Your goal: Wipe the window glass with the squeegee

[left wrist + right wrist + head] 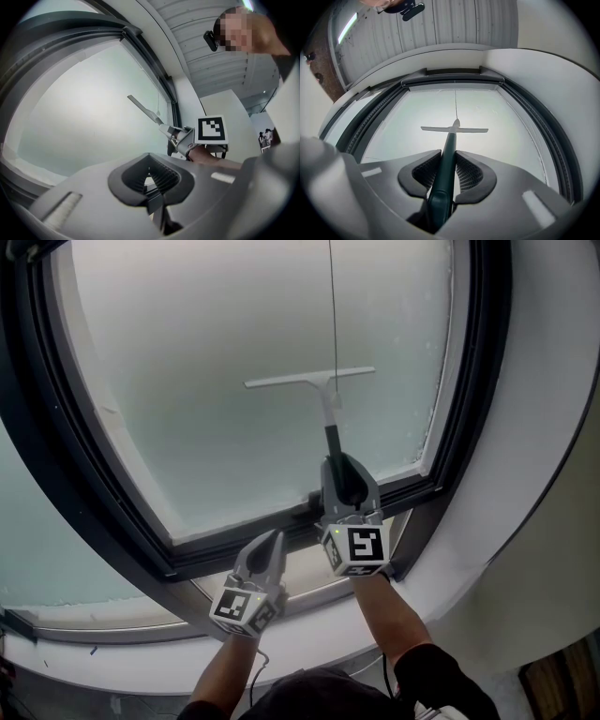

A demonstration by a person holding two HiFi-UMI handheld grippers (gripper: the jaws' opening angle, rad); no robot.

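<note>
The squeegee (325, 409) lies flat against the window glass (206, 399), its blade level in the middle of the pane, right of centre, well clear of the lower frame (234, 540). The dark handle runs down from the blade into the right gripper (341, 479), whose jaws are closed on the handle from both sides, the pads bearing on its shaft. The left gripper (269, 545) hangs just below the lower frame, beside the right one, jaws pressed together with nothing between them; it takes no part in the stroke. Step in hand, as judged: a wiping pass, with the blade in contact part-way up the pane. The next move calls for drawing the blade along the glass with even pressure, keeping it level and the grip firm, and halting before the frame. The glass appears uniformly hazy; wiped and unwiped areas cannot be told apart.
</note>
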